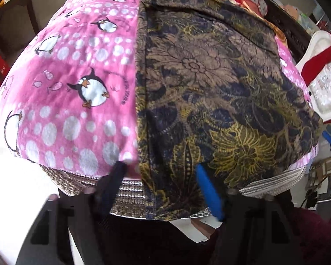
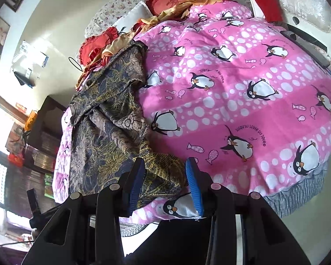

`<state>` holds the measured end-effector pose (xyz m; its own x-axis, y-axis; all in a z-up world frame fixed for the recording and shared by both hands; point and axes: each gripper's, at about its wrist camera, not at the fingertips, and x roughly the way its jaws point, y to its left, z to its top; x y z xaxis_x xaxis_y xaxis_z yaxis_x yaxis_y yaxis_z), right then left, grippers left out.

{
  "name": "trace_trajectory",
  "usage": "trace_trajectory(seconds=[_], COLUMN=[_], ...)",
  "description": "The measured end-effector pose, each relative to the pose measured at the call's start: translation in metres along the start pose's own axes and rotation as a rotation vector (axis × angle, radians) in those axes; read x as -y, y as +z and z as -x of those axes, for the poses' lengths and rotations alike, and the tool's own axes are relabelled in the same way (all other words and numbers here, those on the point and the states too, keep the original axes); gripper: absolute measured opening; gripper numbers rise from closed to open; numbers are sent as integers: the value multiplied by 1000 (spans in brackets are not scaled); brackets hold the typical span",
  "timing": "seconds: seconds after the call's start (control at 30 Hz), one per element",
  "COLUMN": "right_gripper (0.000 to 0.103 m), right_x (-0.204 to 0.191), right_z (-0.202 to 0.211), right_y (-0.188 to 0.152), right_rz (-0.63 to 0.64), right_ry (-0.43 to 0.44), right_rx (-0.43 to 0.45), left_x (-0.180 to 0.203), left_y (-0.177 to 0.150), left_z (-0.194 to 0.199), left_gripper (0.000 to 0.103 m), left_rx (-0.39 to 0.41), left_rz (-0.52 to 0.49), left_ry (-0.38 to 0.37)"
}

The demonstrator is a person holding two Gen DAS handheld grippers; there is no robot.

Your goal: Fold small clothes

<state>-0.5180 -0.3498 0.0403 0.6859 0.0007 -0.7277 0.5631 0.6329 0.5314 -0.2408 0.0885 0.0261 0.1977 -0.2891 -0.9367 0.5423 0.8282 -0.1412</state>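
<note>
A dark floral-patterned garment (image 1: 209, 88) in brown, navy and yellow lies spread on a pink penguin blanket (image 1: 77, 77). In the left wrist view my left gripper (image 1: 161, 172) is open at the garment's near hem, its fingers straddling the near left corner of the cloth at the bed edge. In the right wrist view the same garment (image 2: 108, 119) lies rumpled on the pink blanket (image 2: 242, 88). My right gripper (image 2: 165, 172) is open, its fingers straddling the garment's near corner. Neither gripper holds cloth.
Red and gold cushions (image 2: 172, 0) and a floral pillow (image 2: 121, 2) lie piled at the far end of the bed. A white headboard with red cloth (image 1: 320, 66) stands to the right. Dark shelving (image 2: 39, 137) stands beside the bed.
</note>
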Motion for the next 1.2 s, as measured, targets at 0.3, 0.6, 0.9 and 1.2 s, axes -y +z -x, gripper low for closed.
trace_trajectory(seconds=[0.3, 0.6, 0.9, 1.2], right_gripper=[33, 44, 53, 0], right_x=[2, -18, -61, -56], right_z=[8, -6, -25, -32], right_y=[12, 1, -20, -47], right_rz=[-6, 117, 395, 474], right_ry=[-27, 24, 161, 196], right_rx=[23, -50, -125, -281], left_x=[-27, -88, -64, -61], left_y=[4, -9, -1, -1], left_z=[42, 48, 40, 35], left_gripper=[4, 4, 4, 5], left_rx=[73, 40, 21, 22], left_rz=[56, 186, 104, 82], left_ry=[-140, -111, -77, -36])
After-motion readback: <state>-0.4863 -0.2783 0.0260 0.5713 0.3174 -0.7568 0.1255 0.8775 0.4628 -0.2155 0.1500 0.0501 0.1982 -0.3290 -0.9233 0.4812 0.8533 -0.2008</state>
